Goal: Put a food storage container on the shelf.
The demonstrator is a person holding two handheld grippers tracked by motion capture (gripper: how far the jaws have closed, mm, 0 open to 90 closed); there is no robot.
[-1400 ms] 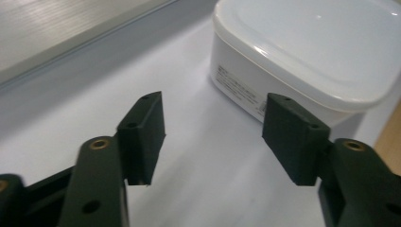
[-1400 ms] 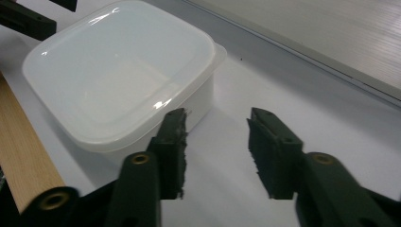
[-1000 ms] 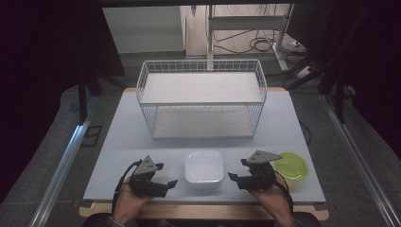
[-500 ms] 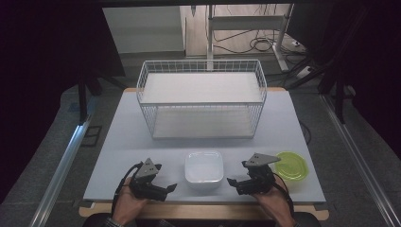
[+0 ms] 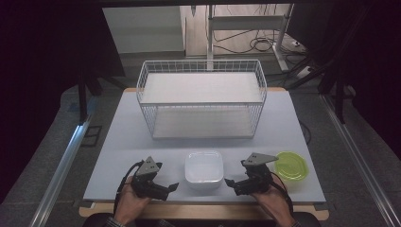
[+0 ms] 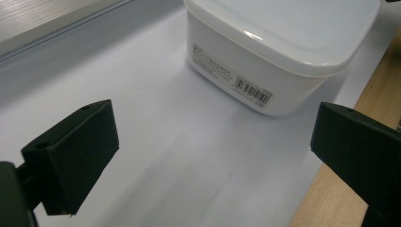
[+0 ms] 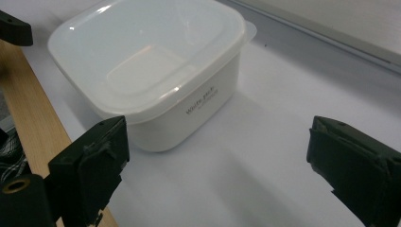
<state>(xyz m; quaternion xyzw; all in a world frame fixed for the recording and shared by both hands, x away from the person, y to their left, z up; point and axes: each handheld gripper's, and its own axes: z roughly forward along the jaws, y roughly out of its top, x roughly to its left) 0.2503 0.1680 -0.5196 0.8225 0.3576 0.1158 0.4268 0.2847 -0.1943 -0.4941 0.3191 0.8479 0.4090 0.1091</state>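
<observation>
White square plastic box (image 5: 204,166) with its see-through lid on sits at the near edge of the table (image 5: 118,142), right between the two tongs. Left tongs (image 5: 173,187) are wide open, holding nothing, just beside the box. Right tongs (image 5: 228,181) are wide open too, just beside its other side. Farther right lies a round green lid (image 5: 292,165). Behind the box stands a big white wire basket (image 5: 202,101).
</observation>
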